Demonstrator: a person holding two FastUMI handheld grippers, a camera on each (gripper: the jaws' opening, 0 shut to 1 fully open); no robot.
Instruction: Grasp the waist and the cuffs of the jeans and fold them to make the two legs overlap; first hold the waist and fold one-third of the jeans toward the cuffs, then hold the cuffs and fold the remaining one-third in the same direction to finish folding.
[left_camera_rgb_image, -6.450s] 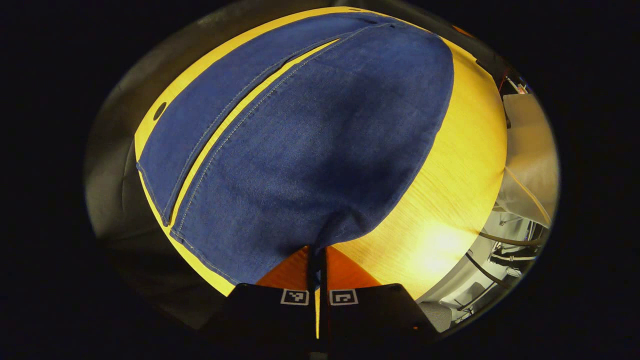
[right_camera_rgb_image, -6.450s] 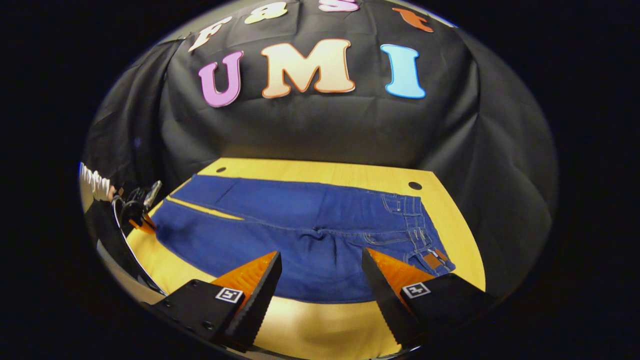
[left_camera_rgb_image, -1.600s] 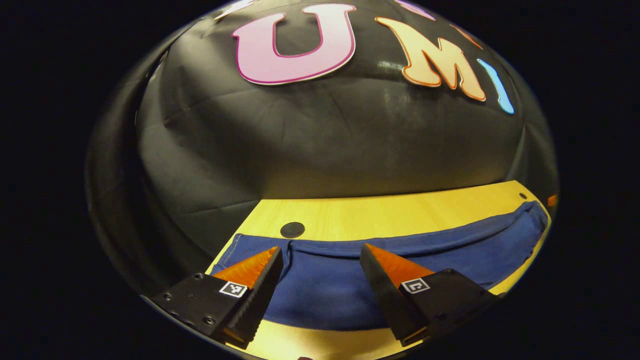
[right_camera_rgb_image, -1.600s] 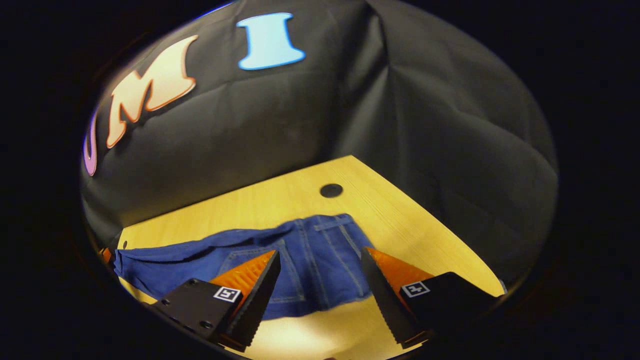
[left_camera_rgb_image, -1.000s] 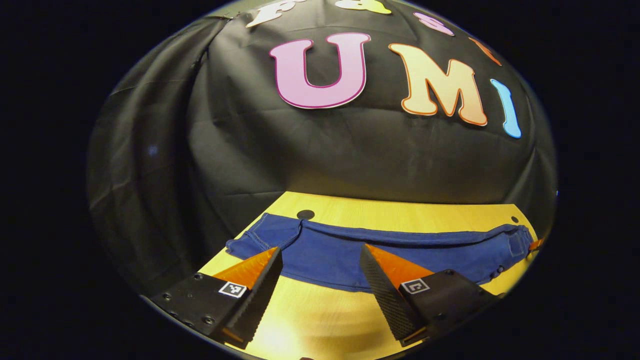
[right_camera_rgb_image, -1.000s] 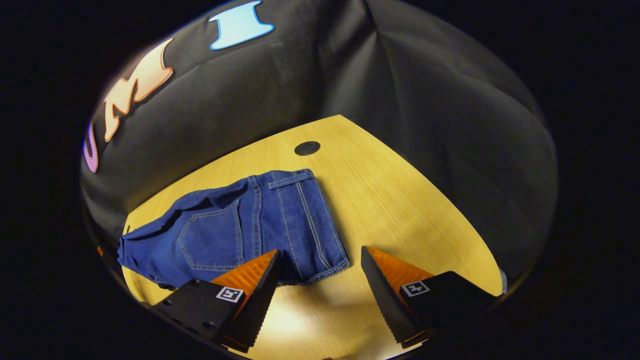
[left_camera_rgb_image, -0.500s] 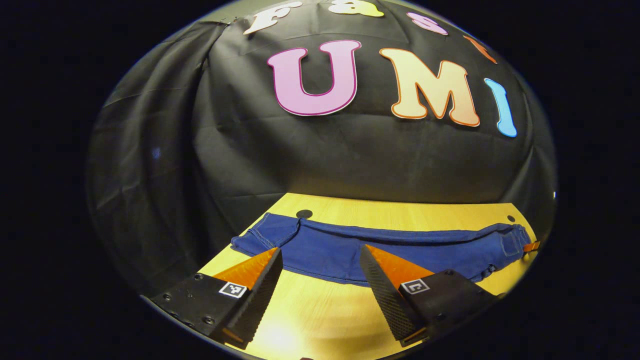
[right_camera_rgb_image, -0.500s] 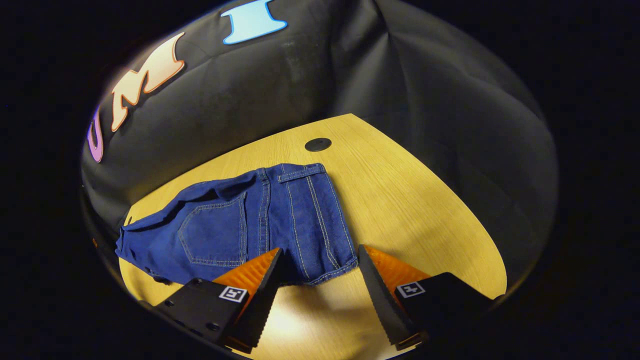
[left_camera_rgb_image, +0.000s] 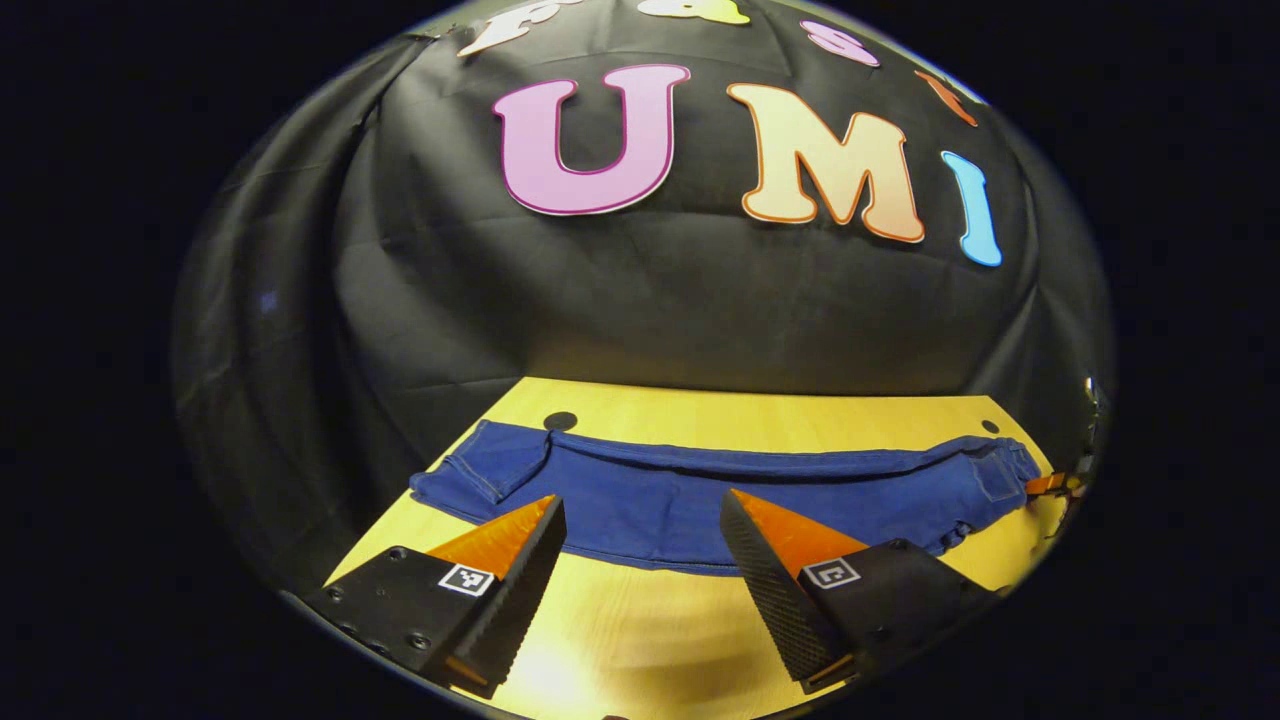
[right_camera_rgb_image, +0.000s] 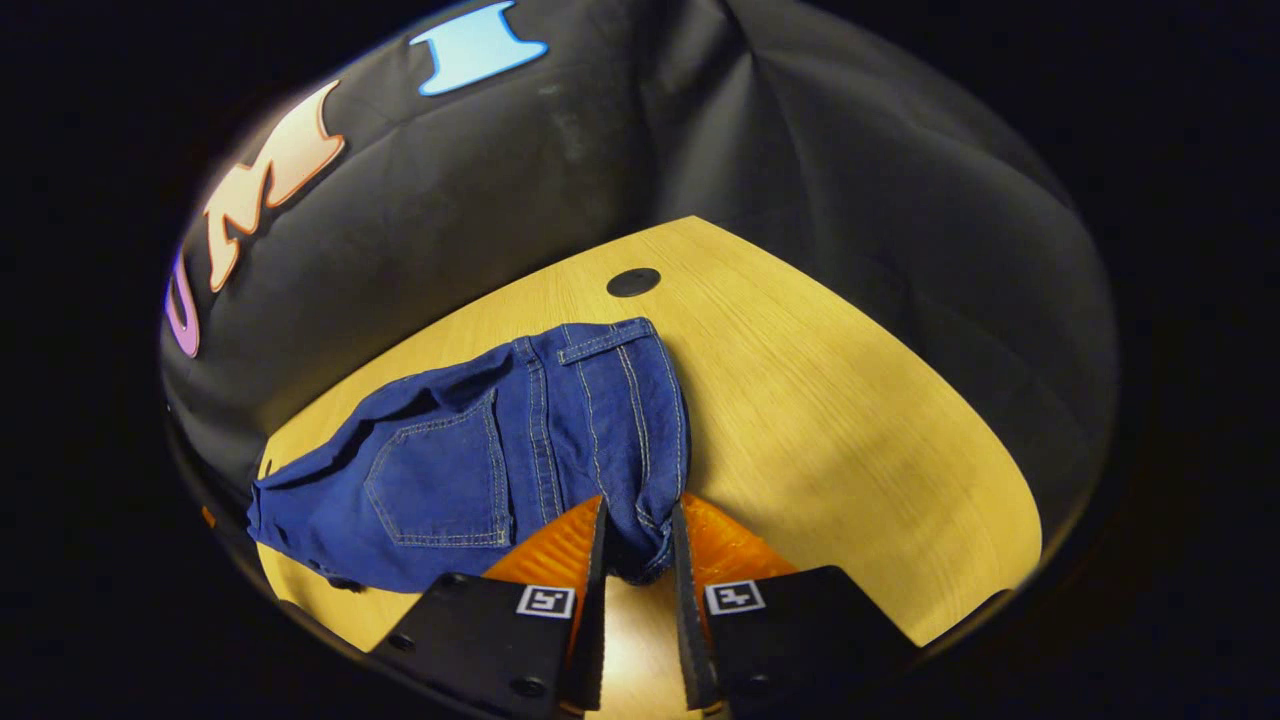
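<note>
Right gripper (right_camera_rgb_image: 637, 545) pinches the jeans (right_camera_rgb_image: 480, 460) waist; left gripper (left_camera_rgb_image: 640, 545) wide, jeans just ahead.

The blue jeans (left_camera_rgb_image: 700, 490) lie long and flat across the yellow table, folded so one leg is on top of the other. The cuffs are at one end. The waist (right_camera_rgb_image: 640, 500) end has a back pocket facing up, and its near corner is bunched up.

The jeans (right_camera_rgb_image: 470, 450) are showing deep blue denim with pale stitching along seams and pocket. The table (right_camera_rgb_image: 840, 400) is showing light yellow wood grain, with a black round hole (right_camera_rgb_image: 633, 282) in it.
</note>
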